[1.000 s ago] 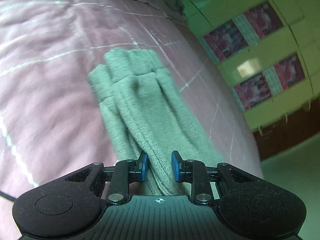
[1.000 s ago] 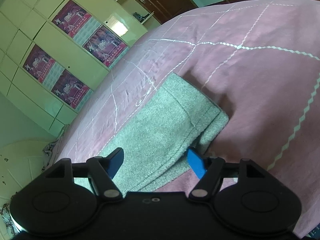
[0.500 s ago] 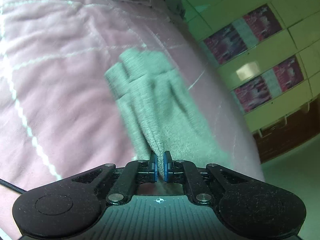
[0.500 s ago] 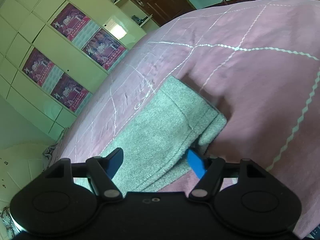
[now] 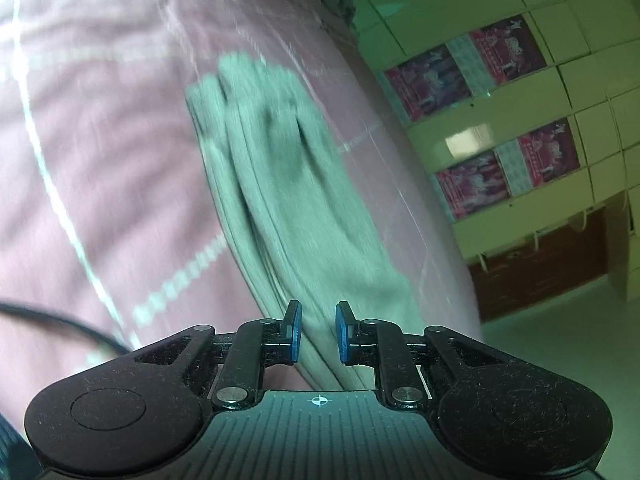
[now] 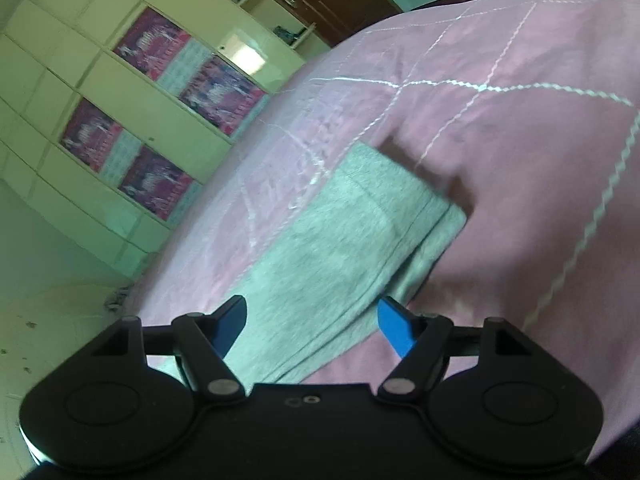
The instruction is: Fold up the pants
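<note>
1. The grey pants [image 5: 288,200] lie folded lengthwise on the pink bed [image 5: 100,160], running from the near edge toward the far side.
2. The left gripper [image 5: 317,332] has its pads a little apart with bunched cloth between them; whether they actually pinch it, I cannot tell.
3. The right gripper [image 6: 312,328] is spread wide over the pants' other end [image 6: 360,240], holding nothing.
4. Risk: a loose left hold could let the layers slip and fan apart.
5. Risk: closing the right gripper on the top layer only would leave the fold uneven or drag the bedspread.
</note>
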Motion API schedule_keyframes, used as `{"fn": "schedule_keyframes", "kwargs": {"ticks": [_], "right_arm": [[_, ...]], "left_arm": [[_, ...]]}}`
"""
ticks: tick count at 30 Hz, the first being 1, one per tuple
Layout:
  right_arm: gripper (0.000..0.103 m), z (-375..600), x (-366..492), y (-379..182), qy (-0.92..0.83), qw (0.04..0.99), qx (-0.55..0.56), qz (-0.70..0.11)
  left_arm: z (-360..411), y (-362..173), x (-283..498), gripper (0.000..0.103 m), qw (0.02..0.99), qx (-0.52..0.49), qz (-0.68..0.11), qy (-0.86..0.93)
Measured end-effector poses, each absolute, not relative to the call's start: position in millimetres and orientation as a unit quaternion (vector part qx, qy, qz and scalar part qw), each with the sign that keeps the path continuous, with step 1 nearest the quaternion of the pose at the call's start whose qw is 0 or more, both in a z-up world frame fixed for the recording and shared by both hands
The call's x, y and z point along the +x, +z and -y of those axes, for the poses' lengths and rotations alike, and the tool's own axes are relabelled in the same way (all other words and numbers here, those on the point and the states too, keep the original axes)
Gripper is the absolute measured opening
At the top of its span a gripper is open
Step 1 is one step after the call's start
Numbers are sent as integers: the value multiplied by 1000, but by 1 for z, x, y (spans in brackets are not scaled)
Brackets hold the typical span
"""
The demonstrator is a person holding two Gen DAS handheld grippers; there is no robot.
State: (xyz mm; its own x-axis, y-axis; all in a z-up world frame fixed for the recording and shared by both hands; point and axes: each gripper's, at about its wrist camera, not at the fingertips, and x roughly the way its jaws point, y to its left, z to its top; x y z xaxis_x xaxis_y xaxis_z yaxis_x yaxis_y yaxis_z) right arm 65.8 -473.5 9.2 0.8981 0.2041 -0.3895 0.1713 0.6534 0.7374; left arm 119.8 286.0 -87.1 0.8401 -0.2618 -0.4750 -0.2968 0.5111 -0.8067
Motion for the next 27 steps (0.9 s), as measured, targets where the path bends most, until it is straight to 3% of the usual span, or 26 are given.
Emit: {"fn": "schedule_keyframes", "kwargs": {"ticks": [22,24,27], "right_arm": [[70,444,83,-9,101,837,485,-231],[65,444,84,-10,112,833,490,-234],[33,440,94,-15,119,826,491,-251]], "left_arm": [[-239,-120,162,17,798,-525,-295,-2],[-238,-120,164,16,803,-517,-296,-3],[-237,-117,168,12,811,-502,-300,-5]]}}
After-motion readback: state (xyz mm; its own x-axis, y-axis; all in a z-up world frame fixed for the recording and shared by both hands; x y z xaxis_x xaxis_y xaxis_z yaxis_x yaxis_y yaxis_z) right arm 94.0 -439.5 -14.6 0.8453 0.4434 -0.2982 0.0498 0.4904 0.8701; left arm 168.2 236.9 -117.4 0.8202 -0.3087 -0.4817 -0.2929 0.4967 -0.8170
